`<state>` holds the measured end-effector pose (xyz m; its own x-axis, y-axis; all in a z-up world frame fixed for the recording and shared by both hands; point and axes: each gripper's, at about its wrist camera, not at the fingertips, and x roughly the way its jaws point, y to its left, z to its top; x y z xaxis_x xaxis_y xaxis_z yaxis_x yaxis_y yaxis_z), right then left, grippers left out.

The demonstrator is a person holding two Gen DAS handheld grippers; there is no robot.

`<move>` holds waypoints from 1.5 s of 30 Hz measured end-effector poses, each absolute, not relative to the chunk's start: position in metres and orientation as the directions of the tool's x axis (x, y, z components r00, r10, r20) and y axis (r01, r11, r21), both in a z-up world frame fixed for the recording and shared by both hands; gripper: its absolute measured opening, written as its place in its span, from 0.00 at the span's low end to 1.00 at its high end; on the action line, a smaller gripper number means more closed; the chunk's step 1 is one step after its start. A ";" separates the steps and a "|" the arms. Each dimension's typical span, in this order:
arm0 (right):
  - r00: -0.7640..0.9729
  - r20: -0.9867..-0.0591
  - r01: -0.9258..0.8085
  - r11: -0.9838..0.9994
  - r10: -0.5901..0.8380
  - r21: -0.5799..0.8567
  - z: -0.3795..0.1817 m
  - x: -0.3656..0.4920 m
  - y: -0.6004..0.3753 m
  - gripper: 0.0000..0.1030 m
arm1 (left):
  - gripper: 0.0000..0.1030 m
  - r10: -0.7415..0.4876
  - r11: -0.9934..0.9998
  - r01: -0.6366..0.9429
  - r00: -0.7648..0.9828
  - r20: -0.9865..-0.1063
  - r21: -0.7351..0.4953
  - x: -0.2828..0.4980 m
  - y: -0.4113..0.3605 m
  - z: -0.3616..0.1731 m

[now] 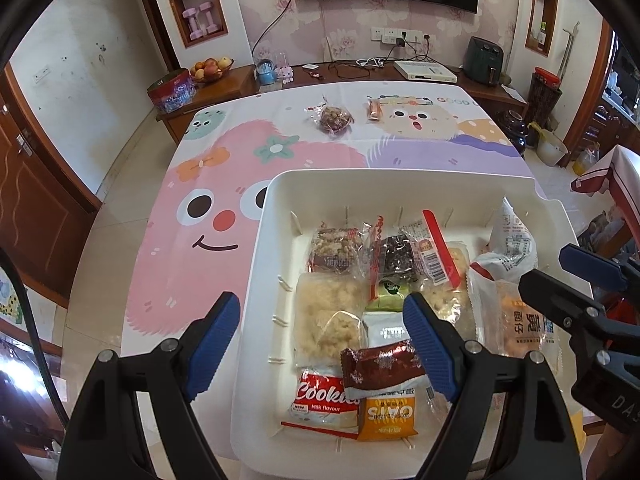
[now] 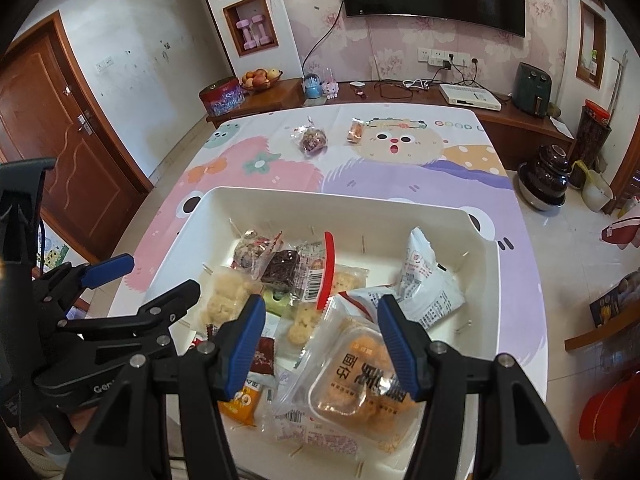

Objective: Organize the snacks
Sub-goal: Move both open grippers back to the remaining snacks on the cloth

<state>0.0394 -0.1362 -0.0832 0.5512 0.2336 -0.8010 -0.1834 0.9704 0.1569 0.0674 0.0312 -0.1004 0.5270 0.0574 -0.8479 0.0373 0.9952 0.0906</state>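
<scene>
A white bin (image 1: 276, 200) (image 2: 208, 204) sits at the near side of the table and holds several wrapped snacks, among them a Cookies pack (image 1: 320, 404), a dark red wrapper (image 1: 380, 368) and a clear pack of golden biscuits (image 2: 352, 376). My left gripper (image 1: 320, 340) is open and empty over the bin's left wall. My right gripper (image 2: 320, 344) is open and empty above the biscuit pack. Two snacks lie on the far tablecloth: a dark round one (image 1: 332, 118) (image 2: 312, 138) and an orange bar (image 1: 374, 110) (image 2: 355, 131).
The table wears a pink and purple cartoon cloth (image 1: 224, 184). Behind it a low wooden cabinet (image 1: 236, 84) carries a fruit bowl, a red tin, cables and a white box. A dark jar (image 2: 544, 176) stands on the floor at right.
</scene>
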 end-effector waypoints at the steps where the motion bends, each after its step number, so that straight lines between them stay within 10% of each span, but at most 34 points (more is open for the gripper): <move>1: 0.549 -0.803 -0.183 0.971 0.233 0.156 -0.084 0.042 -0.136 0.57 | 0.80 0.058 0.995 0.037 0.525 -0.849 0.091 0.070 0.031 -0.101; 31: 0.591 -0.775 -0.174 0.974 0.223 0.148 0.071 0.279 -0.162 0.57 | 0.80 0.059 0.995 0.022 0.645 -0.762 0.095 0.298 0.045 0.074; 45: 0.370 -0.912 -0.114 0.983 0.176 0.143 -0.081 0.407 -0.137 0.57 | 0.80 0.018 0.995 -0.099 0.366 -0.931 -0.020 0.450 0.062 -0.104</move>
